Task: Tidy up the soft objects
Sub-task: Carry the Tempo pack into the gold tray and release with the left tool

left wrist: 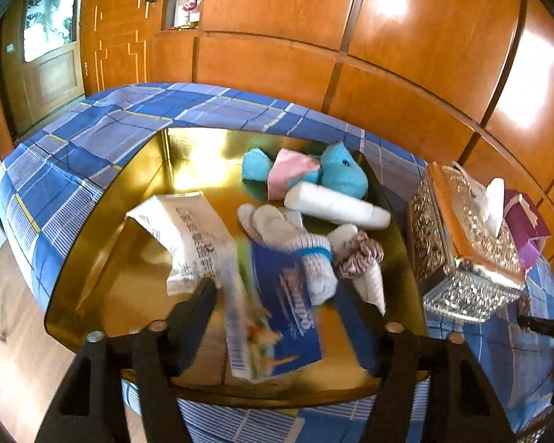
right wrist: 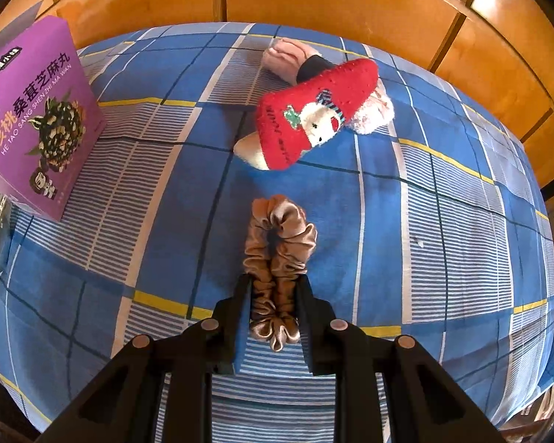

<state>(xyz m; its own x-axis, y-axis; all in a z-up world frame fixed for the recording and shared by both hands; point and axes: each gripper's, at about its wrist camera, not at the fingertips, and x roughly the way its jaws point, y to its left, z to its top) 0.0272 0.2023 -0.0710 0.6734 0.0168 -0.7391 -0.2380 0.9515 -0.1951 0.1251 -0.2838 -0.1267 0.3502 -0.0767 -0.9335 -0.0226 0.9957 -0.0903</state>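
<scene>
In the left wrist view, a gold box [left wrist: 88, 229] holds a blue plush toy [left wrist: 341, 171], a pink cloth [left wrist: 290, 171], a white roll [left wrist: 336, 206], a grey-white sock [left wrist: 295, 236], a striped scrunchie [left wrist: 360, 254] and a white tissue pack [left wrist: 188, 229]. My left gripper [left wrist: 277, 295] is open over the box. A blurred blue tissue pack [left wrist: 288, 313] lies between its fingers, and neither pad touches it. In the right wrist view, my right gripper [right wrist: 274, 280] is shut on a brown satin scrunchie [right wrist: 280, 229] above the cloth. A red cartoon sock [right wrist: 314, 118] and a pink fluffy sock [right wrist: 284, 55] lie beyond it.
A blue checked cloth [right wrist: 406, 221] covers the table. An ornate silver tissue box [left wrist: 469, 243] stands right of the gold box, with a purple carton [right wrist: 37, 110] behind it. Wooden wall panels [left wrist: 387, 55] close off the back.
</scene>
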